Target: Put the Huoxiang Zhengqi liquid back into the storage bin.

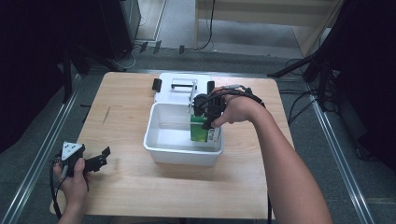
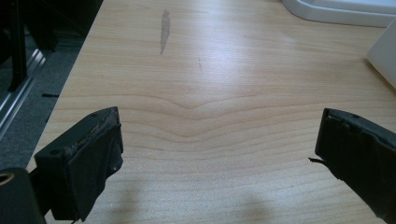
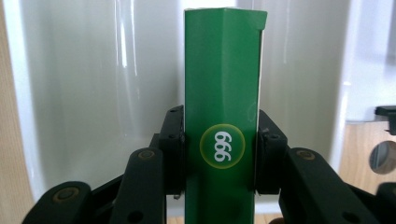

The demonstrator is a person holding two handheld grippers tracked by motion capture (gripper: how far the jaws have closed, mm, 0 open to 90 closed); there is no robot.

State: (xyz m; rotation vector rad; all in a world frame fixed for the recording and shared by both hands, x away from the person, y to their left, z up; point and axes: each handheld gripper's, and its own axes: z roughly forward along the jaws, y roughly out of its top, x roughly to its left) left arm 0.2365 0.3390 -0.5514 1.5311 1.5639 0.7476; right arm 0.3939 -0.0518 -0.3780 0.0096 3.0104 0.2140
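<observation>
Over the white bin (image 1: 161, 151), near its right wall, my right gripper (image 1: 208, 120) hangs with the green carton (image 1: 200, 129) clamped between its jaws. Looking along the right gripper view, the carton (image 3: 222, 116) stands with its long axis running straight away from my jaws toward the bin's white floor (image 3: 93, 93), and both pads press flat on its two narrow sides, one left, one right, with the round yellow-ringed logo facing the camera. So the relation that matters is simple: the carton points end-first into the bin, its lower end already below the rim in the high view, close to the right wall and toward the near side. I judge the next move is a short drop and a release, keeping the carton clear of that wall. My left gripper (image 1: 86, 161) sits well apart at the near left corner of the wooden table (image 1: 121, 186), jaws spread wide over bare wood (image 2: 205, 121) with nothing between them, so the right hand is plainly the working one. Behind the bin lies its white lid (image 1: 180, 86) on the far side.
</observation>
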